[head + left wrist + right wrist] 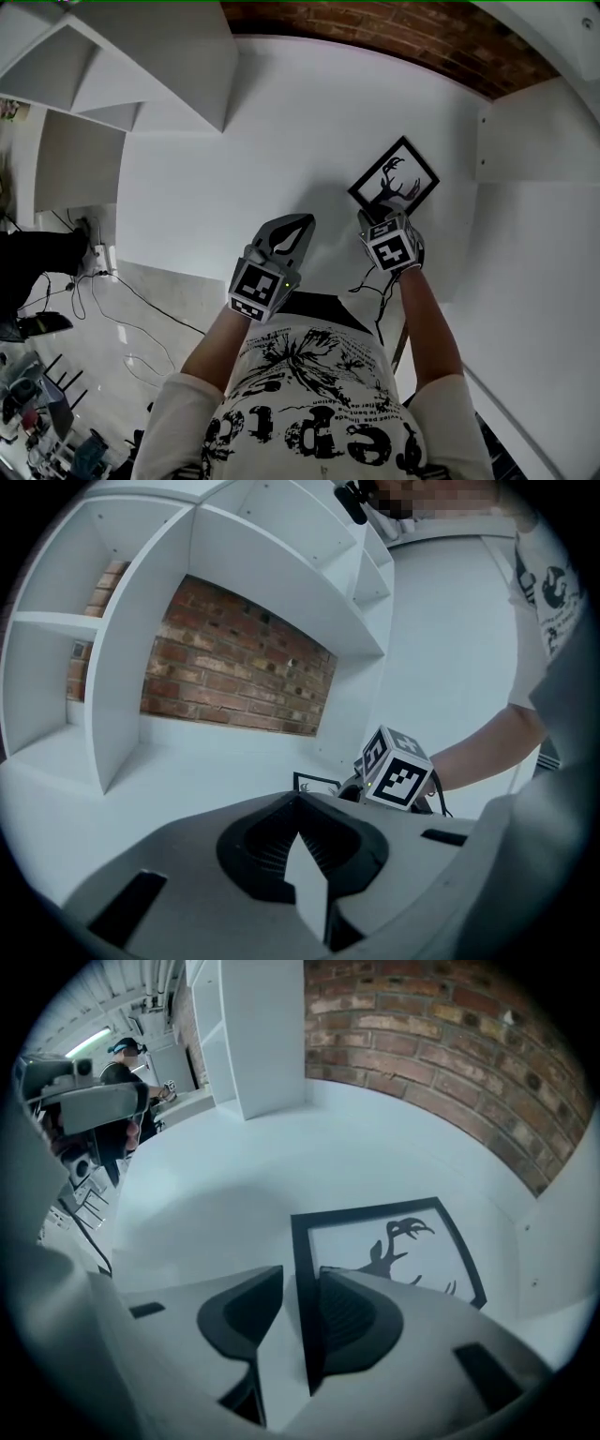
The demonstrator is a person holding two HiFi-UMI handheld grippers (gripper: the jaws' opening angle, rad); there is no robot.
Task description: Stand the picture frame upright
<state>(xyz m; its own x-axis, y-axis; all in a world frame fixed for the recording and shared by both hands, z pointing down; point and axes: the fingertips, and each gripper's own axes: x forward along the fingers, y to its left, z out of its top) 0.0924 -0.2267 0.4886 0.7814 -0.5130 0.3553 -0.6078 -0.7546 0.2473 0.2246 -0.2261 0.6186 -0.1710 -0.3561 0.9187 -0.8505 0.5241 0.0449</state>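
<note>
R gripper: jaws parted, nothing clamped, aimed down w/ near-left edge of picture frame showing in the gap btwn them; can't tell if a pad touches it. L gripper: jaws clenched on nothing, beside the R one, short of the frame. Frame lies flat, face up, on white shelf top, so grasp + tilt-up all left to do; beyond the jaws, brick back wall & white side panel sit near frame, prob. limiting swing room.

A white, black-printed, short-sleeved shirt is worn. The grey left tool and right tool are topped with black-and-white marker cubes.
</note>
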